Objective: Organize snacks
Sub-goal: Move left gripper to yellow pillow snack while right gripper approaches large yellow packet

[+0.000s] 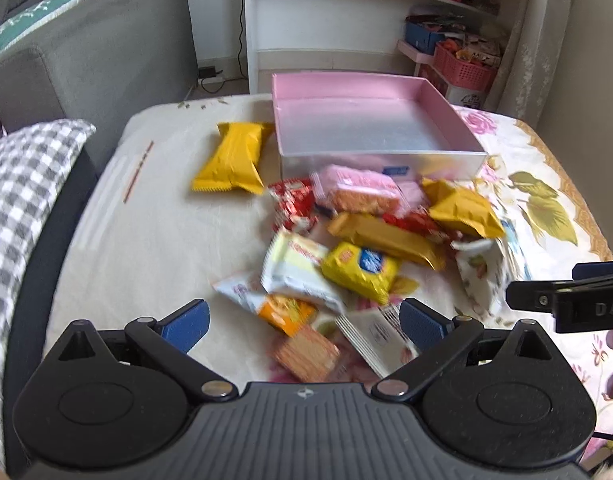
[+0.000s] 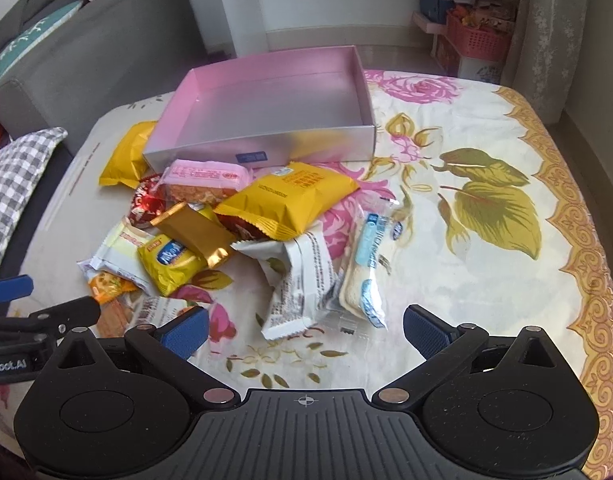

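Two wide-open empty claws, left claw [image 1: 304, 322], right claw [image 2: 304, 330], snack pile [image 2: 226, 216] just ahead.

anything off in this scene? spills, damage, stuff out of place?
No spill or damage visible. The snacks lie in a loose, overlapping heap in front of the pink box, which holds nothing yet. One yellow packet sits apart, beside the box's left wall. Both the left gripper and right gripper are open and holding nothing.

A home living room: grey sofa [image 1: 90, 52] with cushions, white shelving [image 1: 346, 8], floral-clothed table [image 2: 486, 168].
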Demonstrator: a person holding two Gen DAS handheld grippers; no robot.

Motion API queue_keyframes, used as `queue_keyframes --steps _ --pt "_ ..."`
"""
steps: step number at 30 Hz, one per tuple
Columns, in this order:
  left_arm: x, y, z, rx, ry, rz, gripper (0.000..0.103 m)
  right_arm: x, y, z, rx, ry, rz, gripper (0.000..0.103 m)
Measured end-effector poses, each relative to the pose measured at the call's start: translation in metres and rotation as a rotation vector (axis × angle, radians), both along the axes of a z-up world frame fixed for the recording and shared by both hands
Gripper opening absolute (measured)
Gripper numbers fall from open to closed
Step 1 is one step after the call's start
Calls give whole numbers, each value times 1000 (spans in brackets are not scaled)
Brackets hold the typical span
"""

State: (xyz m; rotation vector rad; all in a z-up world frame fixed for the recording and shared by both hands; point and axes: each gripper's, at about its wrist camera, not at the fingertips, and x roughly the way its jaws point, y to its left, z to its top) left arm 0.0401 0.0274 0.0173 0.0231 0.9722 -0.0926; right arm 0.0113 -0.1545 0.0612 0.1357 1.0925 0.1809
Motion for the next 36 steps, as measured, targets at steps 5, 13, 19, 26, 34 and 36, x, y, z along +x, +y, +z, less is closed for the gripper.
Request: queue_keyframes --steps 5,13,19,26,34,36 --pt "29 14 6 -11 -4 31 99 27 4 11 51 -1 0 103" --pt "70 43 -13 -123 -55 101 88 58 -15 -10 192 -9 -105 100" --pt "95 47 -28 -135 -181 8 84 78 -29 -26 270 -6 -148 99" --pt "121 56 -51 -173 -175 13 71 98 -36 -52 338 66 -185 81" --pt "128 66 -52 -233 -200 -5 70 104 -30 -61 376 91 -166 69" --pt "128 69 -52 -256 -194 -4 70 104 -32 -62 387 96 -168 69"
